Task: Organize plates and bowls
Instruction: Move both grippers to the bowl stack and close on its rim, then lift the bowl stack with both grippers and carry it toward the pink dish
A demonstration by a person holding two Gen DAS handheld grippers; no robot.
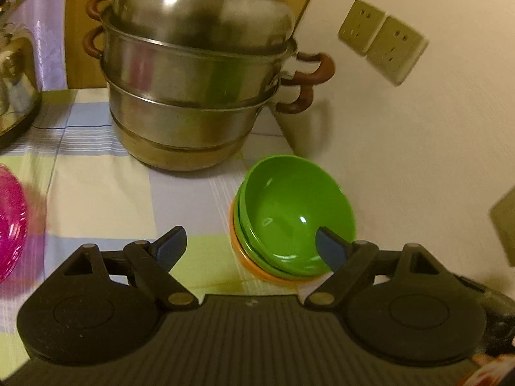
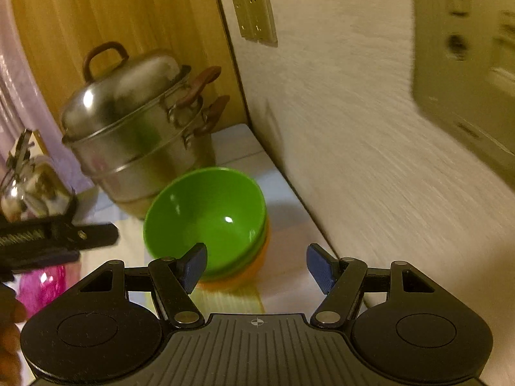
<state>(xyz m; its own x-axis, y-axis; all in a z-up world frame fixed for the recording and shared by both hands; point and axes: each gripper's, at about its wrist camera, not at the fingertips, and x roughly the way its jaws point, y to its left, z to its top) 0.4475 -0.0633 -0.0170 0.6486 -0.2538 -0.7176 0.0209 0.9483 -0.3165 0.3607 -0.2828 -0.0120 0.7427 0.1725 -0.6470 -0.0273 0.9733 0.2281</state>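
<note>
A stack of bowls stands on the checked tablecloth beside the wall: a green bowl (image 1: 296, 206) on top, a second green one under it, and an orange bowl (image 1: 257, 265) at the bottom. My left gripper (image 1: 249, 244) is open just short of the stack, its right pad in front of the top bowl's near rim. In the right wrist view the same green bowl (image 2: 206, 215) sits ahead and left of my right gripper (image 2: 256, 265), which is open and holds nothing. The orange bowl (image 2: 238, 278) shows beneath. The left gripper's body (image 2: 48, 241) reaches in from the left edge.
A tall steel steamer pot (image 1: 196, 83) with brown handles stands right behind the bowls. A shiny kettle (image 1: 14, 77) is at the far left and a pink translucent bowl (image 1: 11, 222) at the left edge. The wall (image 1: 418, 148) with sockets (image 1: 383, 40) runs close along the right.
</note>
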